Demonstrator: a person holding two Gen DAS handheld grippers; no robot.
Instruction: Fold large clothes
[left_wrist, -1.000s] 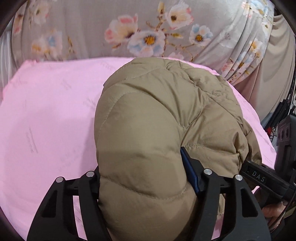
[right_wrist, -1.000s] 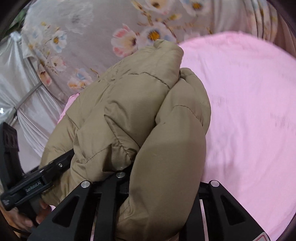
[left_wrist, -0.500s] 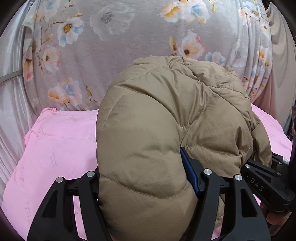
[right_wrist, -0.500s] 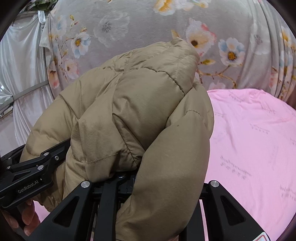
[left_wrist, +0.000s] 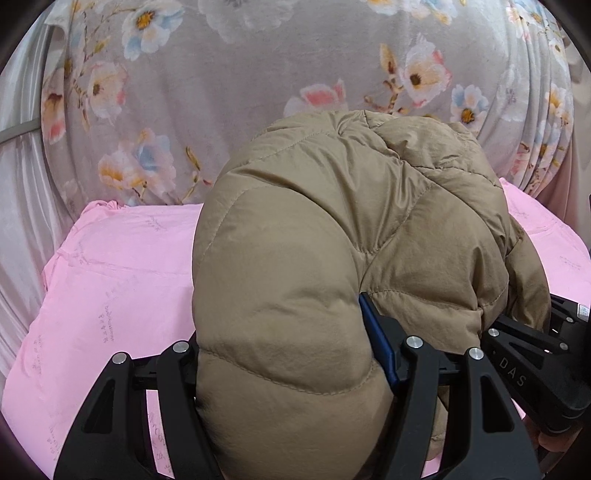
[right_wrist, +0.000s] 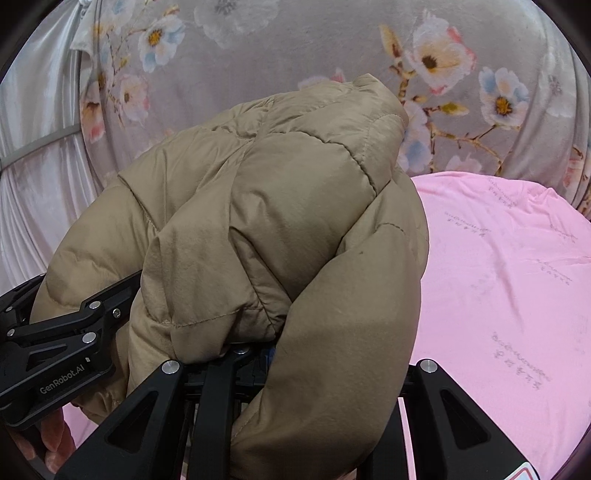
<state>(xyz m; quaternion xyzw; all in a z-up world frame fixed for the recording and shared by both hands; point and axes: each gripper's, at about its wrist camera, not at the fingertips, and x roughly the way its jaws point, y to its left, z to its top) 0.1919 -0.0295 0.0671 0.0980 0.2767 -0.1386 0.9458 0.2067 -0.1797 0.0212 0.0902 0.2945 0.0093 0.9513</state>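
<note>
Both grippers pinch one puffy tan quilted jacket (left_wrist: 332, 236), bunched up above the pink sheet-covered surface (left_wrist: 103, 280).
One grey floral curtain (left_wrist: 229, 92) and pale satin drape (left_wrist: 18, 206) behind; jacket bulk blocks most of each view, hiding fingertips. Left gripper (left_wrist: 291, 354): jaws part-closed on a thick jacket fold, blue pad (left_wrist: 373, 332) pressed into fabric. Right gripper (right_wrist: 295, 373): fabric bulges over and between its arms, fingers clamped on jacket (right_wrist: 280, 206), exact gap unclear. Two grippers, each visible in the other's view.
</note>
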